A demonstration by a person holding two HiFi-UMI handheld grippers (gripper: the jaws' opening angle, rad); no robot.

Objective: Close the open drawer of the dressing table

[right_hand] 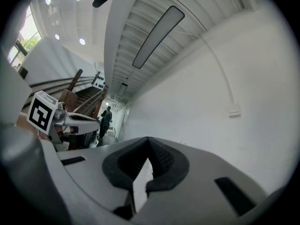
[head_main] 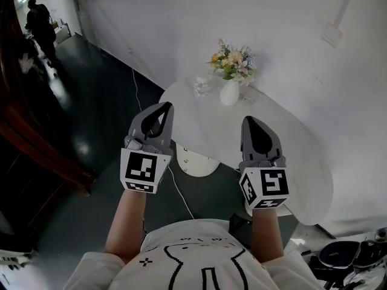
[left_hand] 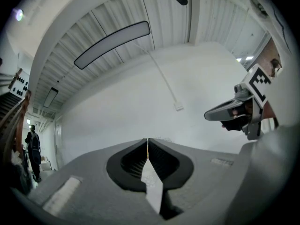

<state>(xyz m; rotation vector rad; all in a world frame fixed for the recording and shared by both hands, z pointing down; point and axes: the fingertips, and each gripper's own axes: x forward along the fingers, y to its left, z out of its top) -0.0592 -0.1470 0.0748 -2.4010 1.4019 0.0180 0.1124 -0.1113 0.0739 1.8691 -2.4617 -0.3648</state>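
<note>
A: Tools, quick?

B: Left gripper point(head_main: 167, 106): jaws together, tips meeting, nothing btwn them. Right gripper point(head_main: 250, 121): same, closed tip to tip and empty.

A: Where are they?

B: Side by side in front of the person's chest, marker cubes toward the head cam. Left one sits over the table's left edge in head view, right one over the top's near part. Both gripper views look at the white wall point(head_main: 181, 17) and ceiling, and each catches the other tool off to the side.

A: And the drawer?

B: The dressing table point(head_main: 290, 156) has a white oval top and stands vs. the wall. The drawer point(head_main: 196, 164) looks to be the white rounded piece sticking out from under the top's near edge, btwn the two grippers in head view. It's out, not pushed in. Neither tool touches it.

A: Anything on top?

B: A white vase point(head_main: 229, 93) w/ flowers point(head_main: 233, 62), upright at the far side. Just left of it is a small clear item, can't tell what.

A: Surroundings?

B: Dark floor point(head_main: 109, 113) w/ a thin cable point(head_main: 135, 86) running across it. Another person point(head_main: 37, 20) stands far off, top left.
</note>
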